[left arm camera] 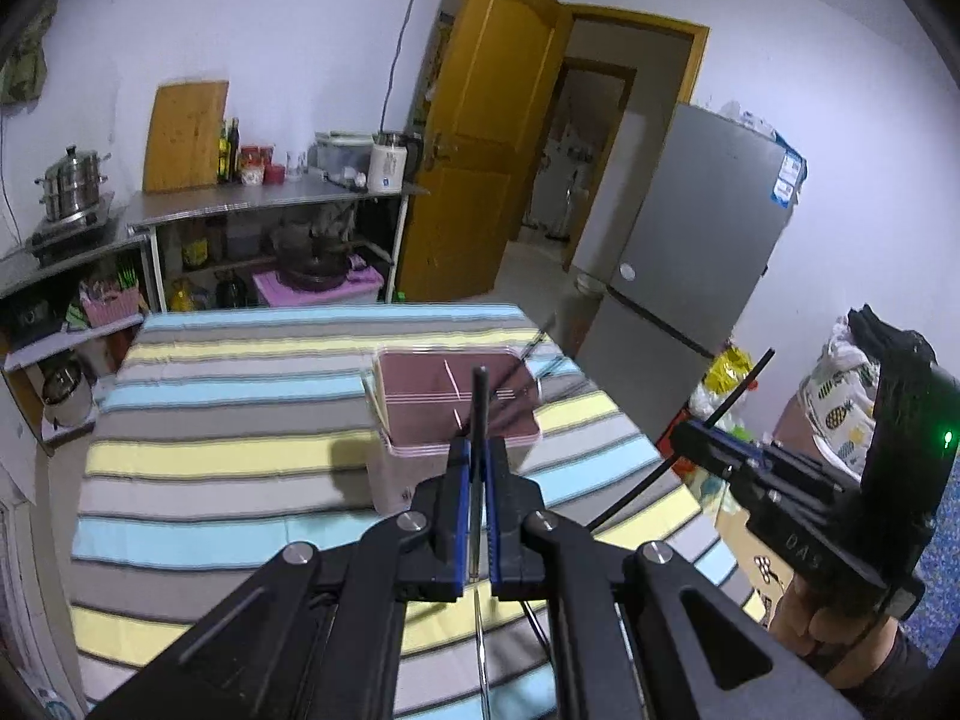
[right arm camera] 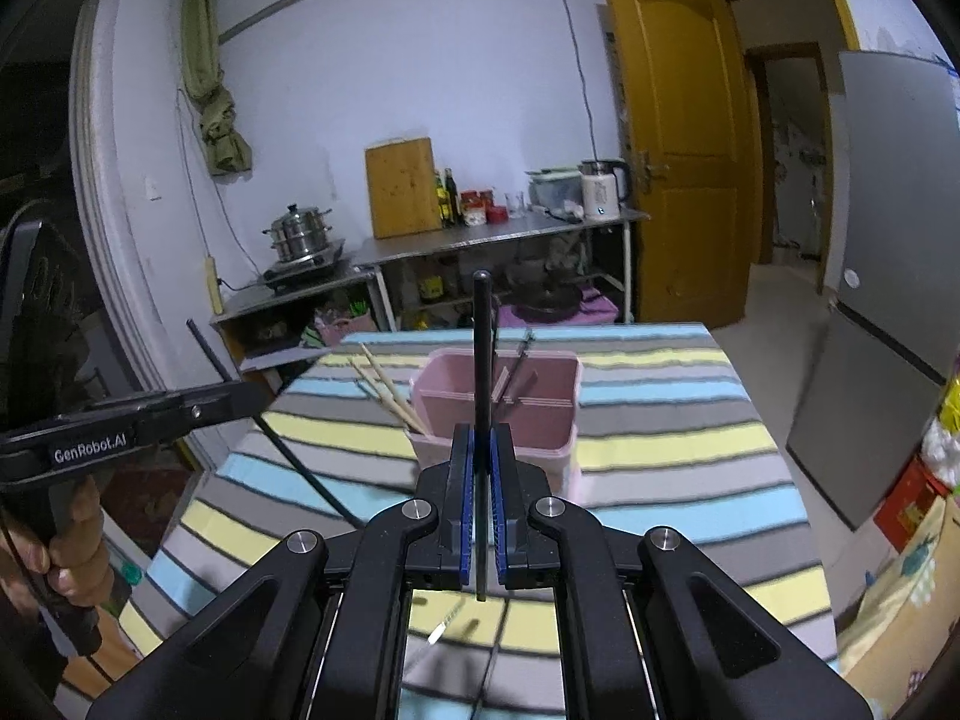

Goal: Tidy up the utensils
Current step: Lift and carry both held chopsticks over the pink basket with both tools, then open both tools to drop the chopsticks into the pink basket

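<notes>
Both grippers were loaded at this point. The left gripper (left arm camera: 478, 468) had its jaws clamped tight on a black chopstick (left arm camera: 478, 414), and the right gripper (right arm camera: 482, 456) was squeezed just as tight on a second black chopstick (right arm camera: 482, 348). Each stick poked up and forward past the fingertips, with a tail hanging out behind the pads.

The pink holder (right arm camera: 498, 414) stood on the striped tablecloth (right arm camera: 660, 420), roughly mid-table and nearer the far edge than the near one. It has a divider inside. Two light wooden chopsticks (right arm camera: 384, 387) leaned out of its left compartment, and something dark and thin rested against its far rim; I couldn't tell what that was.

My take on doing this step well: both sticks were pointing away from the holder's opening, so I'd tip each wrist to aim a stick end down into a compartment before lowering. Go one hand at a time, since the two grippers sat near each other and the sticks could cross. Keep the black pair together and clear of the wooden ones. The holder looks light, so I'd avoid knocking the rim, and only let go once the tip was well inside.
</notes>
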Motion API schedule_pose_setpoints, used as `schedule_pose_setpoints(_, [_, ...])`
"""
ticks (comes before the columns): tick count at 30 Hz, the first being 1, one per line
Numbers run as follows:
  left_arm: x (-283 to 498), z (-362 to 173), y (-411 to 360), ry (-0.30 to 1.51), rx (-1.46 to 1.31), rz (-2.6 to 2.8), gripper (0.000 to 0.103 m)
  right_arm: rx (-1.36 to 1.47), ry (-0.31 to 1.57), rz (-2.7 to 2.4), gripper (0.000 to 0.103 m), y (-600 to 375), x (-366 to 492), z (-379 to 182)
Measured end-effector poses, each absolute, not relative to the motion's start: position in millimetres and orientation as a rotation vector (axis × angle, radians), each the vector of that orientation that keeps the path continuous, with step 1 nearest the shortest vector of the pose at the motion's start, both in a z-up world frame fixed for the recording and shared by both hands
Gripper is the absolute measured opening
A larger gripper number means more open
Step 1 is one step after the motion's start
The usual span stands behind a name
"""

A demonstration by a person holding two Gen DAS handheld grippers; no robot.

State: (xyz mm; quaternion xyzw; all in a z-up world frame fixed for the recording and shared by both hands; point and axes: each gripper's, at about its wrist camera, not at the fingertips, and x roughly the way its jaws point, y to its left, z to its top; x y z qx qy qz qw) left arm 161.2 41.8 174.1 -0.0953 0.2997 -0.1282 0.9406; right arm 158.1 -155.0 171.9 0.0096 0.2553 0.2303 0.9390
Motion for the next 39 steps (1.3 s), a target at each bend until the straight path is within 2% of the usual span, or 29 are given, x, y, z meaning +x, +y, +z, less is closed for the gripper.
schedule_pose_setpoints(7, [178,212,53,0.519,-0.189,-0.239,0.005,0.028,0.435,0.484,0.005,-139,178,204])
schedule_pose_setpoints(12, [195,220,55,0.491,-0.177,-0.227,0.005,0.030,0.398,0.480,0.005,-128,196,214])
schedule_pose_setpoints(21, [231,201,62,0.506,-0.197,-0.220,0.005,0.022,0.393,0.461,0.005,-113,234,203])
schedule_pose_setpoints(39, [274,145,41,0.668,-0.158,-0.225,0.005,-0.055,0.532,0.459,0.005,-89,267,138])
